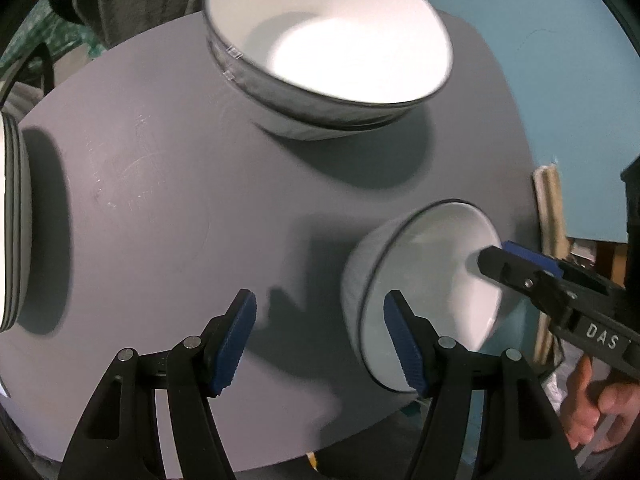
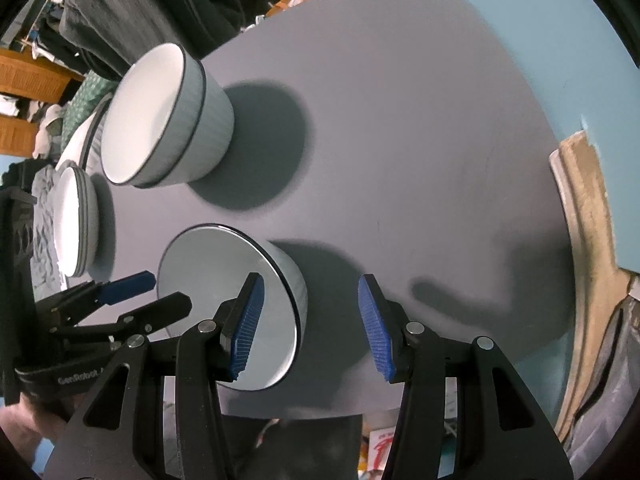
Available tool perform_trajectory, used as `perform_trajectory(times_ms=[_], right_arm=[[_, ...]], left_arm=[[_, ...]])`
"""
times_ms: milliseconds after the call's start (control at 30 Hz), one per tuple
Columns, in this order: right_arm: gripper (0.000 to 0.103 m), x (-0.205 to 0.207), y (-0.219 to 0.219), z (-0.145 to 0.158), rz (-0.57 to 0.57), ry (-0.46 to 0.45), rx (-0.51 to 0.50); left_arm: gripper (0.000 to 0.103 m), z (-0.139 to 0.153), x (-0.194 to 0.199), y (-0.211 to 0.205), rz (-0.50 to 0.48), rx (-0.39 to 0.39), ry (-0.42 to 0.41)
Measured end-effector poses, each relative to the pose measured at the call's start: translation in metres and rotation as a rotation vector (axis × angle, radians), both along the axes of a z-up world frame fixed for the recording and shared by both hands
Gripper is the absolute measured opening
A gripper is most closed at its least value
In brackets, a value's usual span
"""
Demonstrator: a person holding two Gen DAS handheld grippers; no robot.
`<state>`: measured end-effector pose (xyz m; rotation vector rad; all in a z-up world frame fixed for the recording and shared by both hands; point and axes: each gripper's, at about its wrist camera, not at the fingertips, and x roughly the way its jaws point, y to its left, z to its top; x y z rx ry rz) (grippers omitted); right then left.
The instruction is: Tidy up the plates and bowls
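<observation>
Right gripper (image 2: 310, 326): jaws spread wide, holding nothing; its left finger overlaps the single bowl's rim in the right wrist view, the other stands off over bare surface.
Left gripper (image 1: 320, 342): also spread, empty, hanging over the grey table (image 1: 160, 200) just beside that bowl.
Single bowl (image 2: 232, 304): white with a dark rim, upright near the table's near edge, between the two grippers (touching or only close, I cannot tell).
Key relation: the bowl lies to the left of the right gripper's gap, so my judgement is the gap must shift left to straddle the wall; the right gripper looks the nearer one.
Bowl stack (image 2: 168, 116): two nested bowls, farther in toward the middle, well apart from the single bowl.
Plate stack (image 2: 76, 220): several plates at the table's left edge; the exact count is unclear.
Count: three bowls in all, two grippers.
Likely destination: the nested pair.
</observation>
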<state>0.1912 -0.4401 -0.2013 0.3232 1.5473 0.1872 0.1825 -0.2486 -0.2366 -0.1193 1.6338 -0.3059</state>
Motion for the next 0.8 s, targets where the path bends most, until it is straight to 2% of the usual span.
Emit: perform_trajectory(times_ms=[333,367,400,433,600,633,733,800], right_arm=[[0.049,-0.004,0.010,-0.018,0.033,0.014,0.010],[0.049,-0.004,0.011,-0.019,0.038,0.013,0.015],[0.045,-0.003,0.012,-0.019,0.045,0.012,0.021],[0.036,-0.002,0.013,-0.020,0.052,0.012,0.022],[0.014,0.003,0.018,-0.023,0.068,0.016,0.029],[0.013,0.004,0.018,-0.023,0.067,0.020,0.029],[0.012,0.005,0.018,-0.021,0.079,0.019,0.019],[0.012,0.006,0.021,-0.022,0.092,0.019,0.015]], left_arm=[[0.067,-0.016,0.006,-0.007,0.026,-0.033,0.042],[0.062,-0.017,0.007,-0.008,0.026,-0.038,0.046],[0.059,-0.020,0.004,-0.012,0.024,-0.040,0.049],[0.054,-0.021,0.005,-0.014,0.016,-0.038,0.056],[0.038,-0.024,0.009,-0.015,0.011,-0.038,0.060],[0.033,-0.024,0.010,-0.015,0.009,-0.038,0.060],[0.029,-0.025,0.011,-0.015,0.008,-0.058,0.065],[0.022,-0.023,0.009,-0.009,0.004,-0.052,0.063]])
